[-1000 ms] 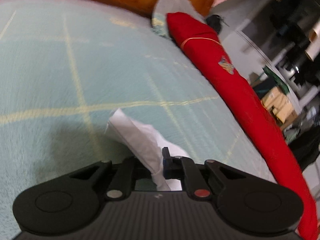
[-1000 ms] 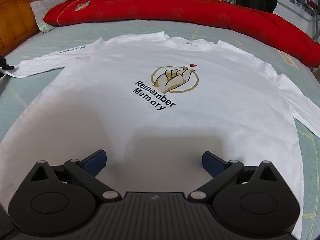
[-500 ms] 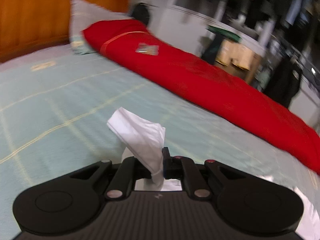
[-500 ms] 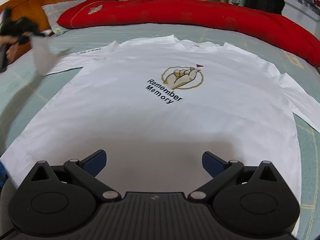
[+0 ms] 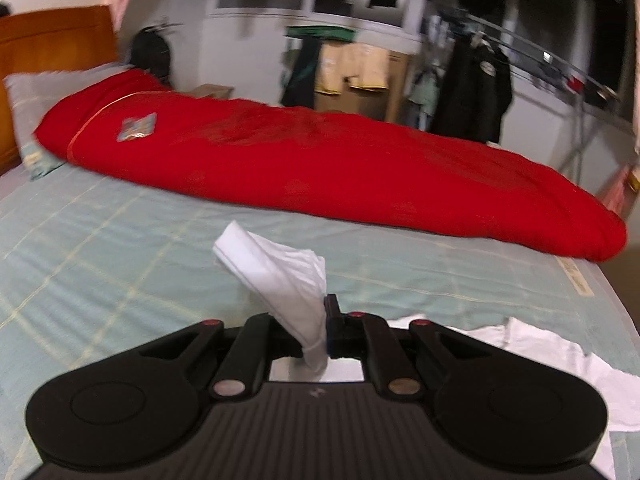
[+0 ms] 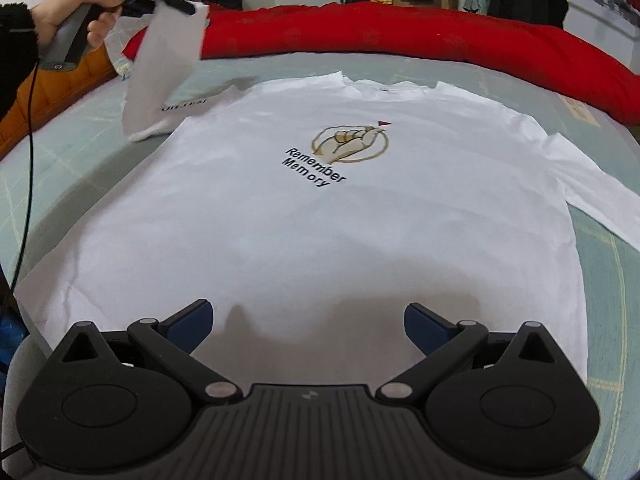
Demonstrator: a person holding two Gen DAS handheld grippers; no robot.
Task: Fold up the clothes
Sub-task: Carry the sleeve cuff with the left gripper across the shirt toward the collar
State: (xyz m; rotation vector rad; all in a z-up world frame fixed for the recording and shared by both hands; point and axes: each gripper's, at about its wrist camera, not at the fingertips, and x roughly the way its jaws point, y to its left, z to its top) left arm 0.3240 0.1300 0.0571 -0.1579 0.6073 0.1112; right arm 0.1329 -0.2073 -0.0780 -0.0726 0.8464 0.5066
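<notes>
A white long-sleeved T-shirt (image 6: 320, 216) lies face up across a pale green checked bedsheet (image 5: 100, 264), its hem nearest the right gripper (image 6: 306, 320), whose blue-padded jaws stand wide apart and empty just above the cloth. The chest print, beyond those jaws, shows a clenched hand inside a gold ring with a small red flag, over the black words "Remember Memory". One sleeve (image 6: 164, 68) is lifted off the bed at far left, pinched at its cuff by the left gripper (image 5: 320, 340), whose jaws are closed tight on the fabric; a person's hand (image 6: 76, 12) in a dark fuzzy cuff holds that tool. Dark lettering on the raised sleeve is too blurred to read. The other sleeve lies flat to the right. Beyond the shirt, a rolled red quilt (image 5: 320, 172) with a small patch stretches along the far side of the bed.
</notes>
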